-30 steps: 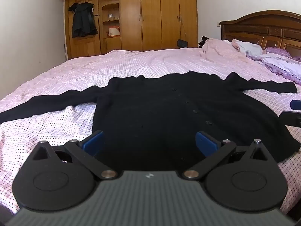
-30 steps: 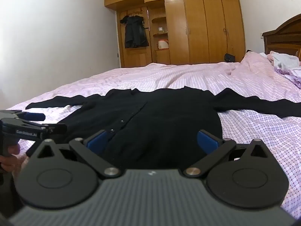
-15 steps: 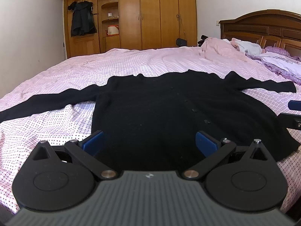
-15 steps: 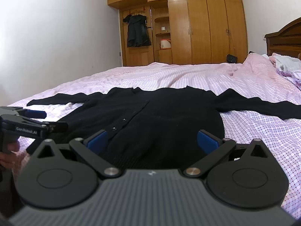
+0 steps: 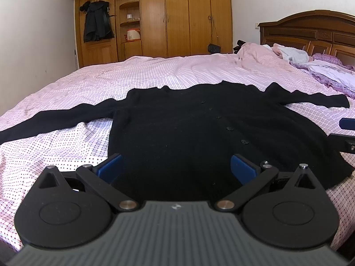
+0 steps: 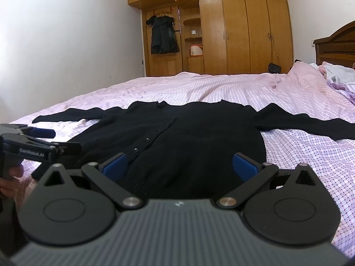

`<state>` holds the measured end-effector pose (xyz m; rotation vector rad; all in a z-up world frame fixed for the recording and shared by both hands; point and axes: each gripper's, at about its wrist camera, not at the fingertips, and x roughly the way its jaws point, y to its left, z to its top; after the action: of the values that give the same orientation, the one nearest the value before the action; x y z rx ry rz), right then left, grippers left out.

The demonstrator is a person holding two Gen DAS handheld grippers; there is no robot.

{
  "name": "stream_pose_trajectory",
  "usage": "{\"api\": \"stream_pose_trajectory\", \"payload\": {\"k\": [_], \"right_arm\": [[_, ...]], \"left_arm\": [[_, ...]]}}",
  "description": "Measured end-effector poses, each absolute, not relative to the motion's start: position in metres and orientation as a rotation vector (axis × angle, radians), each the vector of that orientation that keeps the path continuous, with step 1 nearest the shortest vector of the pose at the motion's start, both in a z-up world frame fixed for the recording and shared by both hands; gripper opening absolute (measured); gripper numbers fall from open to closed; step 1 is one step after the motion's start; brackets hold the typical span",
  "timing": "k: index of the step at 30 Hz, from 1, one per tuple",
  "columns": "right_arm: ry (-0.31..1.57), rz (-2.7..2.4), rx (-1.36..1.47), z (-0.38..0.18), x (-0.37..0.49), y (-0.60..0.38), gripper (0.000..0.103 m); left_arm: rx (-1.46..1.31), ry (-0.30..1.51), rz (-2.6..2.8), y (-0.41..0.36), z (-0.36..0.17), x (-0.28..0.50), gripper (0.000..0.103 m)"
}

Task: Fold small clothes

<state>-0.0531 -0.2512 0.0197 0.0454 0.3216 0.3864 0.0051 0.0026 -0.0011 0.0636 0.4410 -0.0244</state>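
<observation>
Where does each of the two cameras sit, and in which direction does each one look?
Left wrist: on the left claw, low at the hem of the black cardigan, facing the wardrobe; its open blue fingers show, and the right claw's tip at the right edge.
Right wrist: on the right claw, facing the same way; its open fingers show, plus the left claw and hand at the left edge.
Shared: cardigan, pink bed, wardrobe.

Black cardigan (image 5: 177,133): hem hidden behind left gripper (image 5: 176,166) body, left sleeve cut by frame edge. Right gripper (image 5: 346,133) cut off beside cardigan. Shelf items in wardrobe (image 6: 233,33) too small to identify.
</observation>
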Motion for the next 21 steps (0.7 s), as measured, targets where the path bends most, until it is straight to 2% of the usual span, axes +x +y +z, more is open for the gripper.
{"api": "stream_pose_trajectory", "payload": {"k": [21], "right_arm": [[0.327, 0.389, 0.042, 0.0192, -0.0540, -0.2503, 0.103]], "left_arm": [[0.069, 0.449, -0.022, 0.0015, -0.0012, 0.0077, 0.103]]}}
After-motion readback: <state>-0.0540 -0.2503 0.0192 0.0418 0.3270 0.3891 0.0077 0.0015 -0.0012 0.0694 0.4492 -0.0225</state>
